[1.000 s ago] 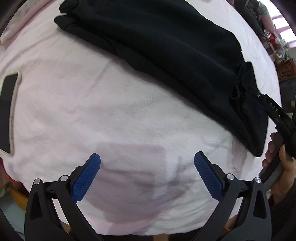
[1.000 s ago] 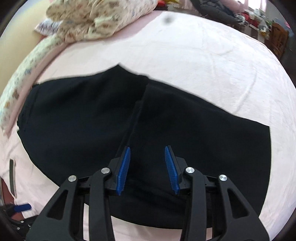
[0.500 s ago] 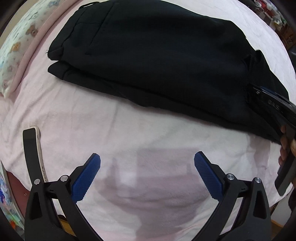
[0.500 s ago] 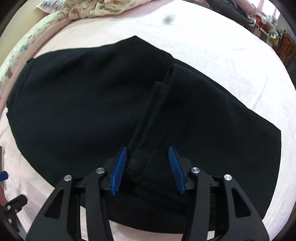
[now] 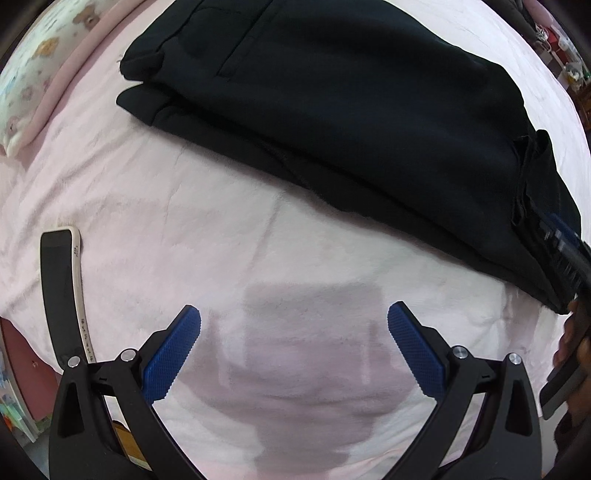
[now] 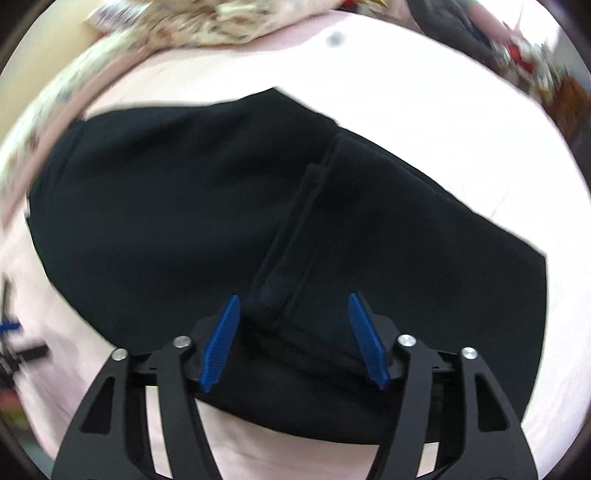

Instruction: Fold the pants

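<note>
The black pants lie folded on the pink bed sheet, filling the upper part of the left wrist view. My left gripper hangs open over bare sheet just short of the pants' near edge, with nothing between its fingers. My right gripper sits low over the pants and its jaws are opening. A raised fold of the cloth runs between the blue pads without touching them. The right gripper also shows at the right edge of the left wrist view, with a hand on it.
A phone lies on the sheet to the left of my left gripper. A patterned pillow borders the bed's upper left. Crumpled patterned bedding and blurred room clutter lie beyond the pants.
The right jaws have spread apart and let go of the pants' fold. The left gripper has shifted over the sheet towards the pants, staying open; the phone now lies closer to it.
</note>
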The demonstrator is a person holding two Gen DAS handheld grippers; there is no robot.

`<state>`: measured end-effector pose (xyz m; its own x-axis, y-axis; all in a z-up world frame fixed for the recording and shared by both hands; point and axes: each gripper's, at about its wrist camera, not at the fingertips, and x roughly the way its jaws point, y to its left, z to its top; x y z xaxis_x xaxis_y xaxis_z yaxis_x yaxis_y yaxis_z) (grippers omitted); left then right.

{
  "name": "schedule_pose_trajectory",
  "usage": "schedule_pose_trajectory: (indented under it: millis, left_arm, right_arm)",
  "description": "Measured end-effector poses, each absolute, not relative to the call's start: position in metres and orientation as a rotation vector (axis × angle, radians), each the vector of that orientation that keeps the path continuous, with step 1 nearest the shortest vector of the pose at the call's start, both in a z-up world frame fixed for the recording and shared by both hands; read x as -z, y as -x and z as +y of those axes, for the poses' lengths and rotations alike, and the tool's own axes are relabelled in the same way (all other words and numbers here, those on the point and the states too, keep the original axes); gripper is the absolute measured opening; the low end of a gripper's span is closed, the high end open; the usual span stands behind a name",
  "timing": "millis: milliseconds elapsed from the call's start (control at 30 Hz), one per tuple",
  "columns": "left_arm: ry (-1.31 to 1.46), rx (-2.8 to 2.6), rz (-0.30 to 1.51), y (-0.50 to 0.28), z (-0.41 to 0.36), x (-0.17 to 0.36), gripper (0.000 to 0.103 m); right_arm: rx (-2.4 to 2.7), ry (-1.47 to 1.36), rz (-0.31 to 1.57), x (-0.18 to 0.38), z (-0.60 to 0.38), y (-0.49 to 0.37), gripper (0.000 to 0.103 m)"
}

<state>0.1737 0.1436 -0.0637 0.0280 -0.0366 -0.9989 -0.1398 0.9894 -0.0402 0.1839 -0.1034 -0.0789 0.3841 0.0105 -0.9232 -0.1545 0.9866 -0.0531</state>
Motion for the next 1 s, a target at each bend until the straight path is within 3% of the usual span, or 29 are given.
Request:
schedule_pose_trajectory:
  millis: [167, 300, 400, 533, 833, 1000]
  left_arm:
    - [0.148, -0.083, 1.549, -0.171, 0.152, 0.072, 0.102]
    - [0.155, -0.094, 1.550, -0.175, 0.165, 0.079, 0.102]
    - [0.165, -0.103, 1.556, -0.173, 0.167, 0.081, 0.102]
    - [0.181, -0.106, 1.548, -0.176, 0.178, 0.083, 0.102]
    - [0.323, -0.115, 1.493, -0.179, 0.205, 0.080, 0.102]
    - [0.540, -0.134, 1.455, -0.186, 0.243, 0.083, 0.102]
  right_arm:
    - [-0.145, 0.359, 1.133, 0.099, -0.089, -0.163, 0.067]
    - [-0.184, 0.466, 1.087, 0.101, -0.071, -0.163, 0.042]
    - [-0.216, 0.553, 1.061, 0.101, -0.066, -0.159, 0.033]
    - [-0.207, 0.397, 1.106, 0.089, -0.085, -0.167, 0.020]
    - [-0.229, 0.295, 1.021, 0.044, -0.082, -0.191, 0.017]
    - [-0.237, 0.430, 1.143, 0.096, -0.062, -0.196, 0.032]
